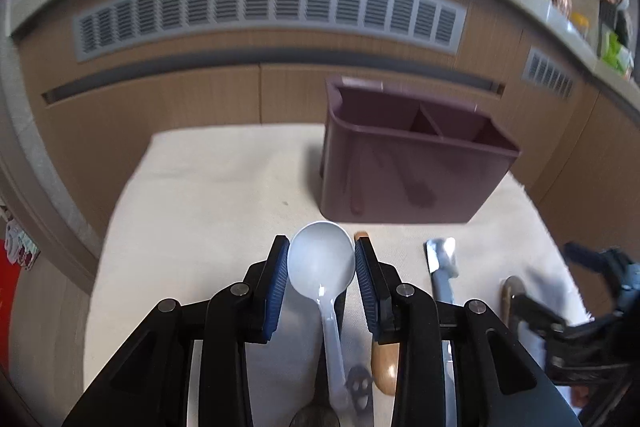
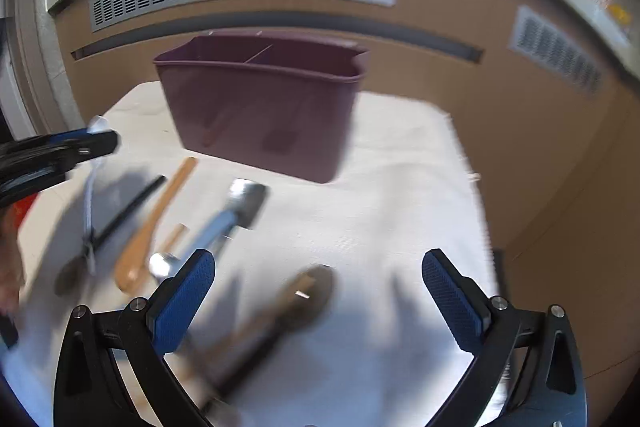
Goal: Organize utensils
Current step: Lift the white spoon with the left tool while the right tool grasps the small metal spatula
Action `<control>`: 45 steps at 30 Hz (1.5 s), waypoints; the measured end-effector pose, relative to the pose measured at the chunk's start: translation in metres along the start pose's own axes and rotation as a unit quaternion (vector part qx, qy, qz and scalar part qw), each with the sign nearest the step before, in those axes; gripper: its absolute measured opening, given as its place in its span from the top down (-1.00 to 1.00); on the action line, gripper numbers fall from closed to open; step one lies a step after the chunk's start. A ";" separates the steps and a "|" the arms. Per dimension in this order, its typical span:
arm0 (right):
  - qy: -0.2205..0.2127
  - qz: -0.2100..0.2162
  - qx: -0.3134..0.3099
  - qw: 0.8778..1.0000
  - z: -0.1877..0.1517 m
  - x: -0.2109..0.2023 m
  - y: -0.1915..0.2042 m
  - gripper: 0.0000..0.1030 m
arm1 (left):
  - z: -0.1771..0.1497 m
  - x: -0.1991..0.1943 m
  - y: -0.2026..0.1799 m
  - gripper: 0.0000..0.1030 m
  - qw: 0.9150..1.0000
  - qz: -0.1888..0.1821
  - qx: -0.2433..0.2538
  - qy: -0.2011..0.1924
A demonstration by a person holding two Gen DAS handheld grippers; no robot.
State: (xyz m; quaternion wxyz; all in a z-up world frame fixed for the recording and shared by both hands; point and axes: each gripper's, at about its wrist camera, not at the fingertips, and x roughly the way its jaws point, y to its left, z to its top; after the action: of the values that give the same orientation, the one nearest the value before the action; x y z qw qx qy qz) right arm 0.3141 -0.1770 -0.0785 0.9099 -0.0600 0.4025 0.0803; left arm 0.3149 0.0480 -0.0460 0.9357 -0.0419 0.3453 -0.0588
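Observation:
My left gripper (image 1: 321,263) is shut on the bowl of a white plastic spoon (image 1: 320,259), held above the cloth; its handle hangs back toward the camera. The maroon divided utensil caddy (image 1: 408,163) stands ahead and to the right. My right gripper (image 2: 318,281) is open and empty, above a dark wooden spoon (image 2: 304,299) on the cloth. In the right wrist view the caddy (image 2: 260,107) is ahead, and the left gripper (image 2: 60,151) with the white spoon (image 2: 90,195) is at the far left.
On the white cloth (image 2: 400,207) lie a light wooden spoon (image 2: 156,223), a black-handled utensil (image 2: 124,213), a blue-handled metal scraper (image 2: 236,211) and a metal spoon (image 2: 164,265). Wooden cabinets with vents (image 1: 272,11) stand behind the table.

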 end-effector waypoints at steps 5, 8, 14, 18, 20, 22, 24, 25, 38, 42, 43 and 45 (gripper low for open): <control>0.006 0.021 0.001 1.000 0.023 0.029 0.033 -0.86 | -0.002 -0.037 0.017 0.33 0.999 -0.002 -0.013 -0.042; 0.020 -0.003 -0.014 1.000 0.035 0.052 0.054 -0.43 | -0.007 -0.049 0.028 0.33 0.998 -0.020 -0.031 -0.044; 0.087 -0.019 0.007 0.996 0.042 0.083 0.071 0.17 | -0.015 -0.062 0.038 0.33 0.997 -0.027 -0.051 -0.058; 0.078 0.005 0.000 0.997 0.042 0.068 0.076 0.43 | -0.015 -0.071 0.037 0.33 0.996 -0.035 -0.054 -0.062; 0.055 0.017 0.005 0.998 0.041 0.047 0.072 0.43 | -0.015 -0.078 0.034 0.33 0.996 -0.039 -0.051 -0.068; 0.027 0.030 0.007 0.999 0.039 0.018 0.065 0.43 | -0.013 -0.083 0.029 0.33 0.995 -0.044 -0.047 -0.071; 0.000 0.045 0.009 0.999 0.038 -0.010 0.058 0.43 | -0.012 -0.089 0.023 0.33 0.995 -0.050 -0.044 -0.075; -0.016 0.053 0.009 0.998 0.035 -0.027 0.055 0.43 | -0.011 -0.092 0.020 0.33 0.995 -0.053 -0.043 -0.076; -0.143 0.061 -0.015 0.988 0.039 -0.132 0.026 0.92 | 0.021 -0.138 -0.035 0.33 0.988 -0.082 -0.002 -0.128; -0.146 0.092 -0.003 0.985 0.052 -0.138 0.011 0.94 | 0.034 -0.145 -0.036 0.33 0.987 -0.088 -0.006 -0.136; -0.144 0.093 -0.002 0.985 0.054 -0.138 0.007 0.94 | 0.034 -0.145 -0.036 0.33 0.987 -0.082 -0.005 -0.135; -0.132 0.088 0.001 0.987 0.052 -0.133 -0.002 0.93 | 0.031 -0.142 -0.034 0.33 0.989 -0.072 -0.004 -0.129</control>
State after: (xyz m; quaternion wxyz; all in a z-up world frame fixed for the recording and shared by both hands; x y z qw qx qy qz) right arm 0.2643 -0.1825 0.0552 0.9447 -0.0124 0.2823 0.1665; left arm 0.2256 0.0351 0.0725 0.9655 -0.0776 0.2184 -0.1188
